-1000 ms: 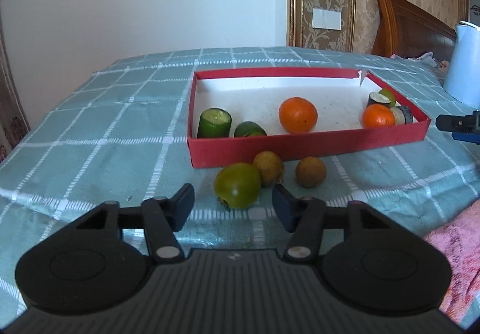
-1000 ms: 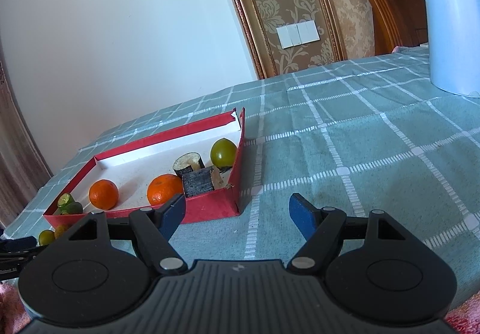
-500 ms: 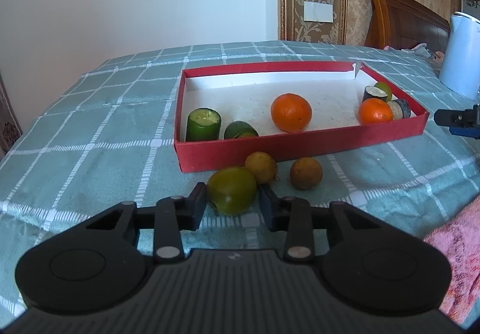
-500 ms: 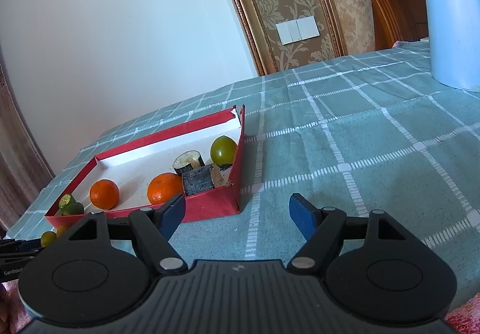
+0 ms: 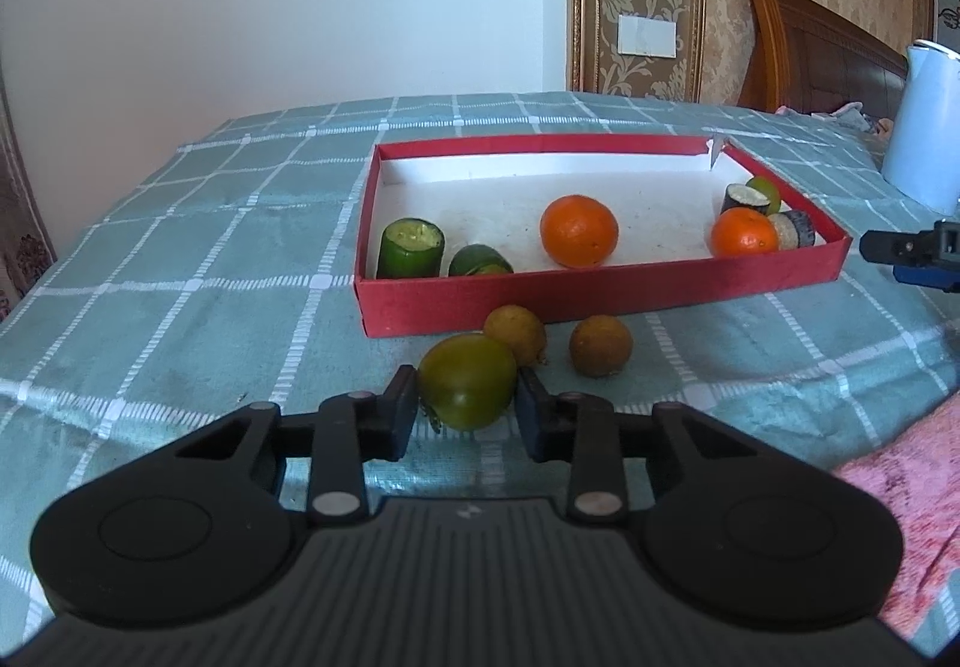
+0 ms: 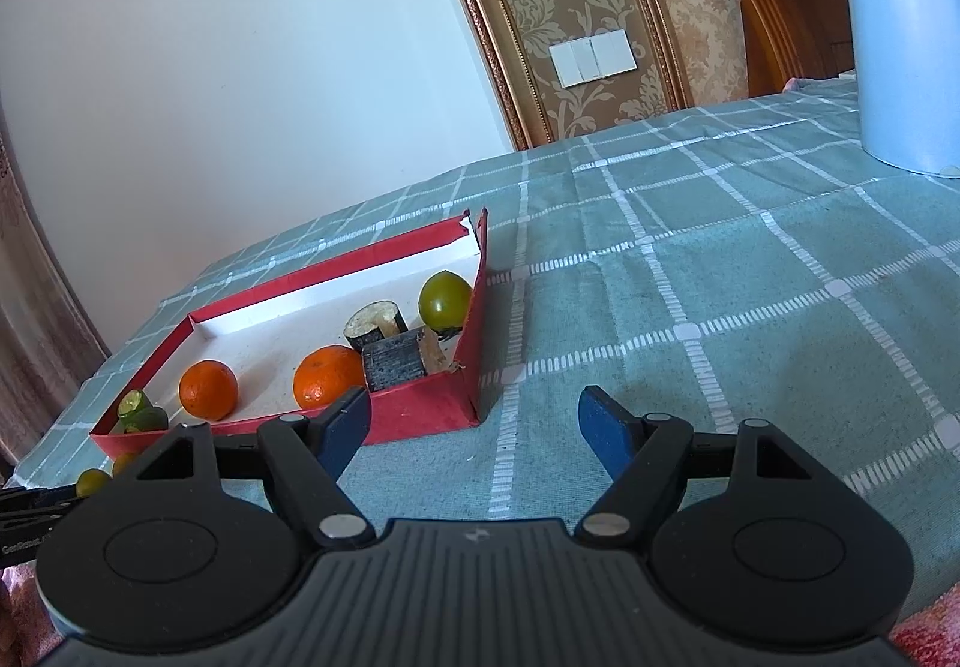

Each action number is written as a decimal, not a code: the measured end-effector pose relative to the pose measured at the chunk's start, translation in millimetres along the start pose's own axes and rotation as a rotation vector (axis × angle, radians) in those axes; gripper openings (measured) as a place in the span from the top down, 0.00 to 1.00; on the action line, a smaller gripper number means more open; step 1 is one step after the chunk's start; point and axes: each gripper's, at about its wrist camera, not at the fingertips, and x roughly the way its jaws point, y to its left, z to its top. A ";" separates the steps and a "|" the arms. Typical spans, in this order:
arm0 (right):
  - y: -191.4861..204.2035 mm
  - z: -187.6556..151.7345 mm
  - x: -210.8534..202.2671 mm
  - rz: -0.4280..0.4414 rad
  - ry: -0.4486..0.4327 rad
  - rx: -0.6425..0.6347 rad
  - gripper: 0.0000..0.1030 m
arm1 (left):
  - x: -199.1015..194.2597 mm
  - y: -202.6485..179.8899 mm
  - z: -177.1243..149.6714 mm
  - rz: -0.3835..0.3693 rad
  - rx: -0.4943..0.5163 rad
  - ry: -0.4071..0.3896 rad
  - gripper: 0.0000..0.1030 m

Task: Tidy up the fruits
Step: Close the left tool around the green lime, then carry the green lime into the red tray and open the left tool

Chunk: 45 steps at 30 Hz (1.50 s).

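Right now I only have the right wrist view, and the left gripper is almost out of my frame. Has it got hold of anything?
Observer: Yes. The left gripper has its jaws closed on the green fruit, touching it on both sides. The fruit seems to rest on the tablecloth.
Operator: Anything else loose outside the box?
Observer: Two brownish fruits lie on the cloth, between the green one and the front wall of the red box.

I read "Midea" faintly on the kettle (image 6: 900,37); partial "GenRobot" on the left gripper (image 6: 24,517).
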 end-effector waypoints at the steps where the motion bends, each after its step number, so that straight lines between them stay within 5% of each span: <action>1: -0.8 0.3 -0.2 -0.001 0.000 0.001 0.26 | -2.7 -1.8 0.7 0.001 -0.002 -0.006 0.70; 10: 1.6 0.4 0.9 -0.026 0.010 -0.012 0.26 | -12.2 -26.3 19.4 0.024 -0.016 -0.090 0.70; 16: 11.3 1.7 15.2 -0.065 0.103 -0.069 0.26 | -4.4 -36.7 30.7 0.020 -0.033 -0.101 0.70; 24: 42.0 -5.2 28.7 -0.181 0.173 -0.268 0.20 | 0.1 -37.2 33.9 0.020 -0.043 -0.103 0.70; 26: 44.6 -5.5 30.6 -0.214 0.174 -0.280 0.12 | 2.1 -35.5 35.0 0.020 -0.046 -0.103 0.70; 45: 38.6 -4.0 30.8 -0.205 0.181 -0.260 0.12 | 48.1 -32.9 72.7 0.099 -0.084 -0.059 0.70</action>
